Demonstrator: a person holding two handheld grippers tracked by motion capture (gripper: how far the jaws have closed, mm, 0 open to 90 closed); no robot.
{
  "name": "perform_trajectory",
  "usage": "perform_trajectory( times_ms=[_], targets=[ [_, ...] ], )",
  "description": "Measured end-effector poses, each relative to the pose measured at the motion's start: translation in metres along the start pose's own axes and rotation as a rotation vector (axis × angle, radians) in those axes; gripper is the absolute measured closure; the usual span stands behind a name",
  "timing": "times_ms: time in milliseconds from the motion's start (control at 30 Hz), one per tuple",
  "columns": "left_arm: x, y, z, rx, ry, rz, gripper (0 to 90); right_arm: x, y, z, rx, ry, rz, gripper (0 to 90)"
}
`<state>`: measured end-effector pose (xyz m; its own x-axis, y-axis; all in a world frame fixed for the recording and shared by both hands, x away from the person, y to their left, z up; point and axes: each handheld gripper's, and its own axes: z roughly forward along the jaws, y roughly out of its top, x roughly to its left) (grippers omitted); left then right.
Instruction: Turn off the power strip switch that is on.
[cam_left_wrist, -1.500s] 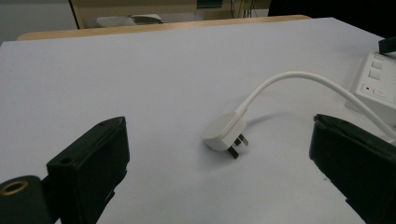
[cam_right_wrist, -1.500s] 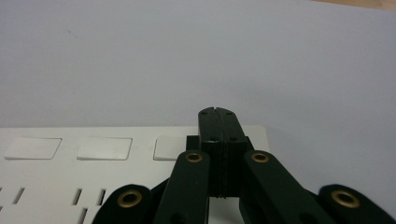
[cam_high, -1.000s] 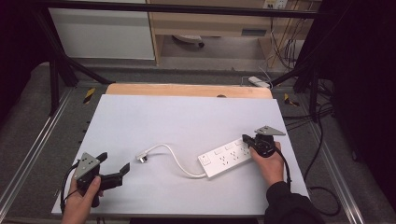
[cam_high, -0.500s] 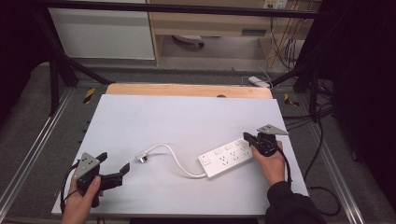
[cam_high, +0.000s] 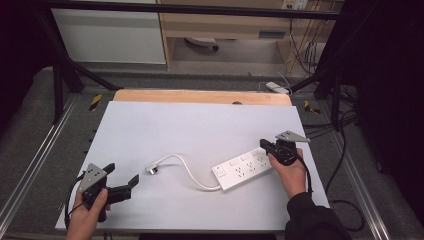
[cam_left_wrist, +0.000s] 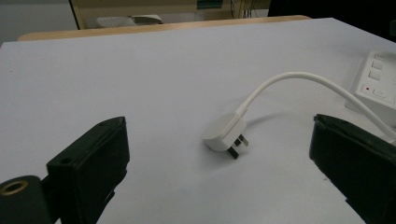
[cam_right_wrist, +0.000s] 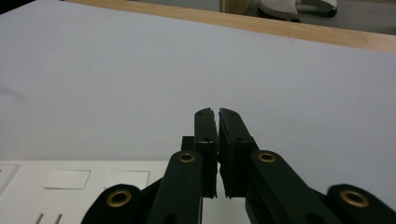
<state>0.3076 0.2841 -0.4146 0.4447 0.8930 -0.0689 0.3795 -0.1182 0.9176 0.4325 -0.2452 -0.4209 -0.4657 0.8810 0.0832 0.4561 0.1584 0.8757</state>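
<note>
Plug (cam_left_wrist: 225, 136) lies on its side on the white table top (cam_high: 200, 125), prongs pointing toward the near edge, w/ its white cord (cam_high: 187, 170) looping right to the power strip (cam_high: 243, 170). In the high view the plug (cam_high: 152, 168) sits left of centre, and the strip lies at an angle on the right half of the table.

Left gripper (cam_high: 122, 184) is low at the near-left corner, held in a hand (cam_high: 87, 212), aimed at the plug but well apart from it. Jaws spread wide, nothing between them; in the left gripper view the plug sits in the gap between the two black jaws, farther off.

Right gripper (cam_right_wrist: 217, 116) has its jaws pressed together w/ nothing in between, tips over the far end of the strip; in the high view it (cam_high: 267, 146) looks to be resting on or pressing that end. Can't tell if it really touches.

Step in hand, as I read it: right side pins the strip so it won't slide, left side lines up to pick up the plug. Approach just starting, no grasp yet.

Next move needs the left gripper to go fwd and down, straddle the plug body across its flat sides, not the prongs or cord, then close. Plug is small and smooth, so an off-centre pinch could flick it away. Cord is stiff-looking and may tug back when lifted.
</note>
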Motion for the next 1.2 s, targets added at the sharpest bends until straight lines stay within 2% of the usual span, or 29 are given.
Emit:
perform_trajectory(
  times_ms=[233, 533, 833, 967, 1200],
  targets=[
    [0.000, 0.000, 0.000, -0.002, 0.002, -0.003, 5.1, 0.003, 0.005, -0.001, -0.010, 0.010, 0.011, 75.9],
    [0.001, 0.000, 0.000, -0.001, 0.004, -0.003, 5.1, 0.003, 0.010, -0.002, 0.010, -0.004, 0.061, 52.7],
    [0.001, 0.000, 0.000, 0.000, 0.004, -0.006, 5.1, 0.005, 0.017, -0.004, 0.004, -0.011, 0.057, 25.7],
    [0.001, 0.000, 0.000, 0.003, 0.009, -0.005, 5.1, 0.006, 0.021, -0.007, -0.022, -0.021, 0.045, 15.8],
    [0.000, 0.000, 0.000, 0.004, 0.007, -0.008, 5.1, 0.008, 0.028, -0.016, -0.052, -0.040, 0.041, 5.5]
  ],
)
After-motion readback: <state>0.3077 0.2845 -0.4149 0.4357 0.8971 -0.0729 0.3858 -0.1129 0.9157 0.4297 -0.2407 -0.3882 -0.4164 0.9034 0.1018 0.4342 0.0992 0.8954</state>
